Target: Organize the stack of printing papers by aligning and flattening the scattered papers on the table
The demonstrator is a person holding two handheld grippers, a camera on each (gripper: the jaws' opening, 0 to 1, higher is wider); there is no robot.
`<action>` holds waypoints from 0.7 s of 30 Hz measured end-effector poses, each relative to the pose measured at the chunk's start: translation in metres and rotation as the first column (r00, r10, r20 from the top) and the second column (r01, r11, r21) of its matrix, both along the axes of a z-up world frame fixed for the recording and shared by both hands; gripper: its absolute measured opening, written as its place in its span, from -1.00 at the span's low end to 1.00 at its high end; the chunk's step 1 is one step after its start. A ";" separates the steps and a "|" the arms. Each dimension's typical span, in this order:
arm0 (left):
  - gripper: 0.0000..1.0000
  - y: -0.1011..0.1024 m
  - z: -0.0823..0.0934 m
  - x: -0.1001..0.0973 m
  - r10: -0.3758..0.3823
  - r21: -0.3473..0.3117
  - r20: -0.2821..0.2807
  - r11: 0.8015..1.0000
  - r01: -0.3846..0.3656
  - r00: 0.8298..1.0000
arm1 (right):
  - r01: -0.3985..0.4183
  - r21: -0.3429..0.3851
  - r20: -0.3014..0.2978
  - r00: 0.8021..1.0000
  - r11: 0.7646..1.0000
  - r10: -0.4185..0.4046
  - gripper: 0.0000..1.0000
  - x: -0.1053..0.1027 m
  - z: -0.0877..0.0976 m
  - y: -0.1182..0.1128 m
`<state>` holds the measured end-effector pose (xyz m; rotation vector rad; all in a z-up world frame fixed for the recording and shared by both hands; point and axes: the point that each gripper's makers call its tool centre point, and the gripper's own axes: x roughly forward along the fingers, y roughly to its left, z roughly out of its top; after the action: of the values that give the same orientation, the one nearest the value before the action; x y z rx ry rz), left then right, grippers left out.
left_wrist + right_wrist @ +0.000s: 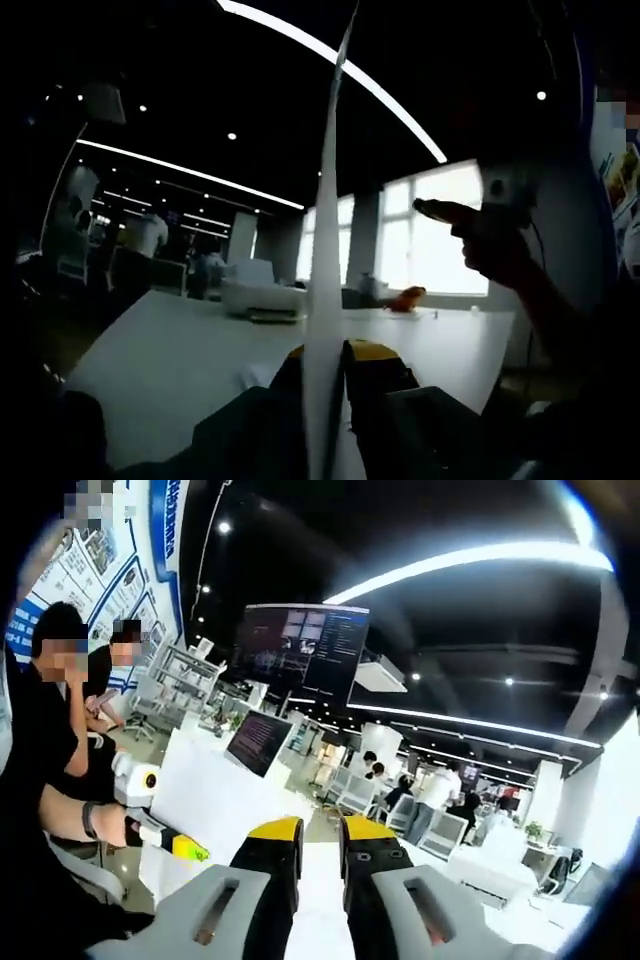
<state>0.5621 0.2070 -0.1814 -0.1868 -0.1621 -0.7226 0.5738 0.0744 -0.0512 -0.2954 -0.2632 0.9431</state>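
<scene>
An upright stack of white printing paper (325, 200) rises edge-on from between my left gripper's (325, 352) yellow-tipped jaws, which are shut on its lower edge. From the right gripper view the same paper (220, 790) is a broad white sheet standing on the table, with the left gripper (188, 848) and a hand at its lower left. My right gripper (321, 825) has a narrow gap between its jaws and nothing in it. It also appears, hand-held (428, 208), in the air to the right of the paper and apart from it.
The white table (170, 370) stretches ahead with a white printer (262, 295) and an orange object (408, 298) at its far end. Seated people (50, 730) are close on the left. A dark monitor (258, 742) stands behind the paper and a large screen (300, 650) hangs above.
</scene>
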 end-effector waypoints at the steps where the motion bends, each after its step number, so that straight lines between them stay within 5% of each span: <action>1: -0.88 0.000 0.000 0.000 -0.001 -0.003 0.004 1.000 0.001 1.000 | 0.016 0.005 -0.007 1.000 1.000 -0.016 -0.79 0.001 -0.003 -0.008; 8: -0.88 0.000 0.000 -0.003 -0.004 -0.024 0.028 1.000 0.005 1.000 | 0.084 0.032 -0.049 0.995 0.996 -0.083 -0.77 0.010 -0.015 -0.044; 21: -0.86 0.002 0.005 -0.006 -0.005 -0.028 0.043 1.000 0.006 0.999 | 0.159 0.050 -0.082 0.985 0.986 -0.155 -0.74 0.014 -0.028 -0.074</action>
<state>0.5563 0.2091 -0.1769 -0.1986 -0.2124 -0.7301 0.5882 0.0002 -0.0787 -0.2236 -0.1917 0.7883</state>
